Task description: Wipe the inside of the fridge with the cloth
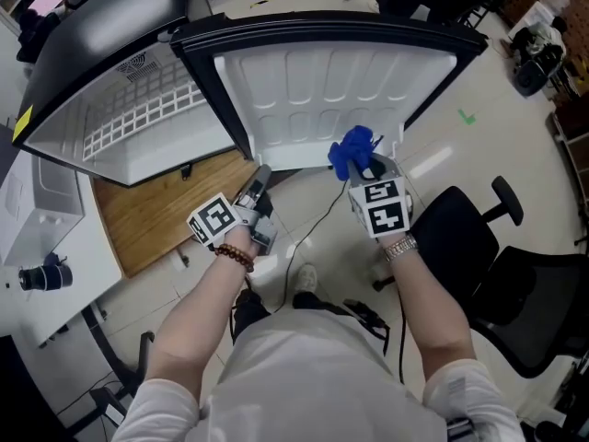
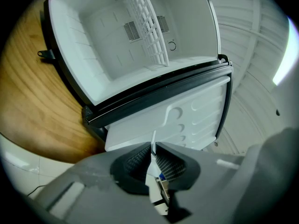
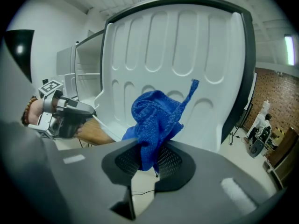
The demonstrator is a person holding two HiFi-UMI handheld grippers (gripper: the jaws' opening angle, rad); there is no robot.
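**Status: cloth in R gripper, at fridge door**

I see the fridge (image 1: 120,127) standing open at approx. 10 o'clock in the head view, wire shelf (image 2: 147,27) inside. Its door (image 1: 313,81) is swung out to 12 o'clock.

Right gripper (image 3: 150,155): jaws narrow, clamped on the blue cloth (image 3: 156,118). The cloth bunches above the pads, close to the door's inner panel; contact can't be confirmed.

Left gripper (image 2: 153,146): jaws almost together, pinching a thin white strip (image 2: 153,139) at the door's lower edge, approx. 11 o'clock of the right one.

Wooden board (image 1: 156,215) lies under the fridge. Office chair (image 1: 479,238) at 4 o'clock.
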